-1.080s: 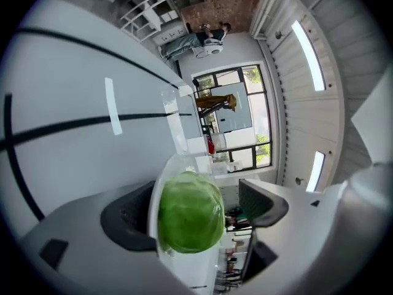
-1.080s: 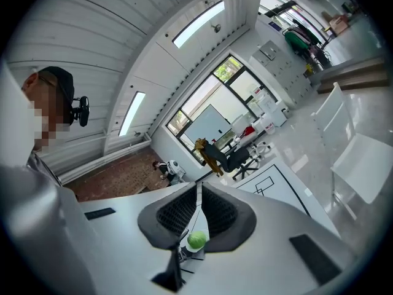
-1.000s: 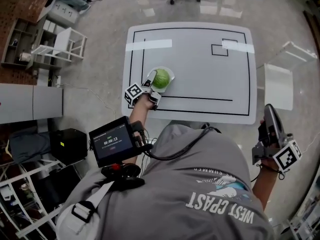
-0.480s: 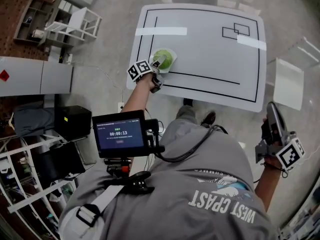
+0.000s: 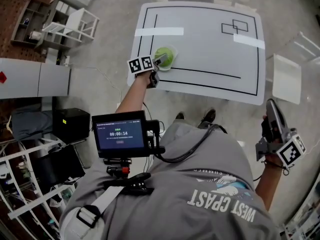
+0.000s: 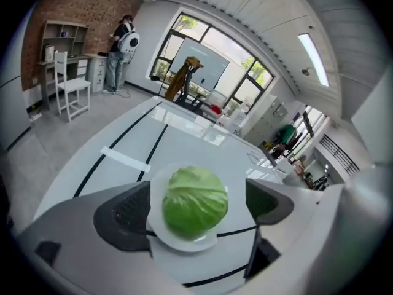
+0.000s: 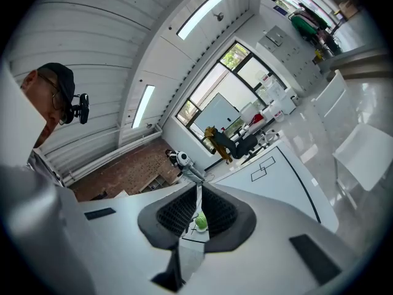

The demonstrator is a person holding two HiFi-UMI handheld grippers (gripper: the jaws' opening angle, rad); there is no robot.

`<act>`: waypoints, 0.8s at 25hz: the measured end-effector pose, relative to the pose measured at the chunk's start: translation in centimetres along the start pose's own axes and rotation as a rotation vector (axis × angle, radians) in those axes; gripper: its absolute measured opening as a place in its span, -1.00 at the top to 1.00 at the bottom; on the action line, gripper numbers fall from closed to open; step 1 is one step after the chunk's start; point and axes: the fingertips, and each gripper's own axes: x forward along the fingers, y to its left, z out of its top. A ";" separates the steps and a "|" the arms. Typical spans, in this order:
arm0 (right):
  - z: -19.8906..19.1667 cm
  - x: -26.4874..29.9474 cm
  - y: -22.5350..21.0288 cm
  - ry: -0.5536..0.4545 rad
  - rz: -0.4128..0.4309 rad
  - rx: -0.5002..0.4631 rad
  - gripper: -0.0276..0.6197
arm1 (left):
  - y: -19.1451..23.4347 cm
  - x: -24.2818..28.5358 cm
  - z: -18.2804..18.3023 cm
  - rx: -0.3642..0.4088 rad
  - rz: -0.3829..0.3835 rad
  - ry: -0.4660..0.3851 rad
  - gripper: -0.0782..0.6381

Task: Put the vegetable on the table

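Observation:
A green cabbage (image 5: 164, 56) (image 6: 195, 200) rests on a small white plate (image 5: 172, 50) (image 6: 184, 243) near the left front corner of the white table (image 5: 210, 44). My left gripper (image 5: 158, 67) (image 6: 196, 196) reaches over the table edge. Its jaws have just been opening and stand wide on either side of the cabbage, with the pads off it. My right gripper (image 5: 274, 126) (image 7: 198, 206) hangs by the person's right side, away from the table. It is shut with nothing in it, and the cabbage (image 7: 200, 221) shows far off through the slit.
Black lines and tape strips mark the table top. A white shelf and chair (image 5: 75, 24) stand to the left. A low white stand (image 5: 286, 78) is on the right and a black box (image 5: 70, 126) on the floor. A small screen (image 5: 119, 136) hangs at the person's chest.
The person has stepped back from the table and the left arm is stretched out further. The left jaws have drawn back from around the cabbage, which stays on its plate. The right gripper has kept still.

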 end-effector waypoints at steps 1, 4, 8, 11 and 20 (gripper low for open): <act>-0.2 -0.1 0.3 -0.012 -0.003 -0.008 0.89 | -0.9 -0.6 0.8 0.029 -0.028 -0.033 -0.54; -0.9 0.5 -1.1 -0.046 -0.019 -0.016 0.89 | -4.9 -2.5 3.6 0.127 -0.126 -0.182 -0.53; -2.6 2.6 -0.9 -0.054 0.013 -0.058 0.89 | -11.5 -7.5 6.9 0.310 -0.281 -0.365 -0.49; -3.8 4.4 4.0 -0.056 0.032 -0.135 0.89 | -14.5 -15.6 7.8 0.476 -0.372 -0.448 -0.05; -7.5 5.0 15.1 -0.050 0.069 -0.390 0.90 | -19.7 -30.2 5.4 0.772 -0.555 -0.526 0.76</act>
